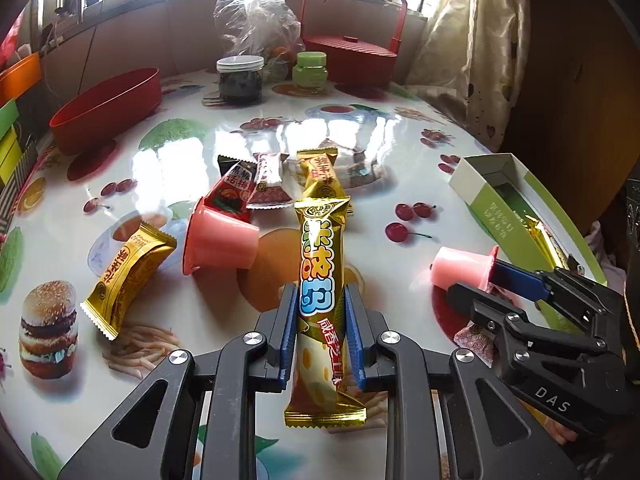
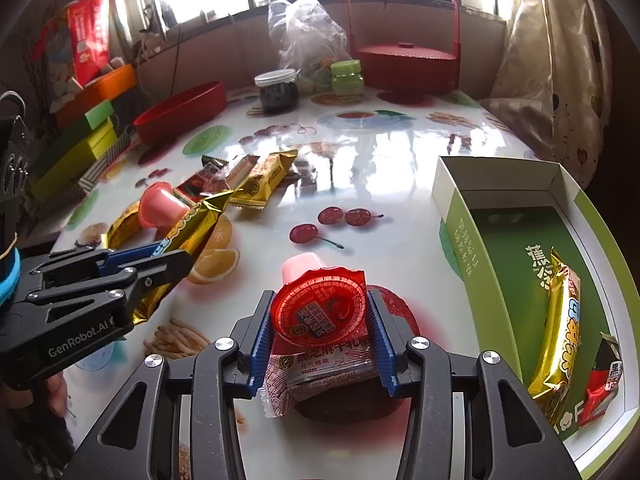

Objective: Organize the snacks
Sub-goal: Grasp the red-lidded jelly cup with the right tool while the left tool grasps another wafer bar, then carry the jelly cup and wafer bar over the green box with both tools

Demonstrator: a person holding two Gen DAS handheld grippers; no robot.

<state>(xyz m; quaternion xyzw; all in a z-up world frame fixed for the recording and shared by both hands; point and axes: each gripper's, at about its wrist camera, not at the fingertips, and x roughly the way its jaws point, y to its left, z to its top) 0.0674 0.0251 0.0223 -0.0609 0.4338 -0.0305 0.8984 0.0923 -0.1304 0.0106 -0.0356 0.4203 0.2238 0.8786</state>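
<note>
Already both grippers are loaded, and the green box [image 2: 516,280] lies to the right of both, nearer the right hand.

On the left, the left gripper [image 1: 322,304] has its jaws drawn narrow on a long gold snack bar [image 1: 322,280], whose long axis runs straight out along the fingers, away from the camera; its wrapper carries large cartoon Chinese characters and a line of smaller red ones, too stylised to read with confidence. Further right, the right gripper [image 2: 320,320] holds a pink jelly cup [image 2: 318,304] by its rim at a middling width, the red foil lid facing the camera, small print illegible; a red-patterned sachet [image 2: 316,376] sits under it on the tabletop [image 2: 360,184]. "GenRobot.AI" and "DAS" are printed on the gripper bodies. The box, long axis running away, already holds a matching gold bar [image 2: 558,336].
</note>
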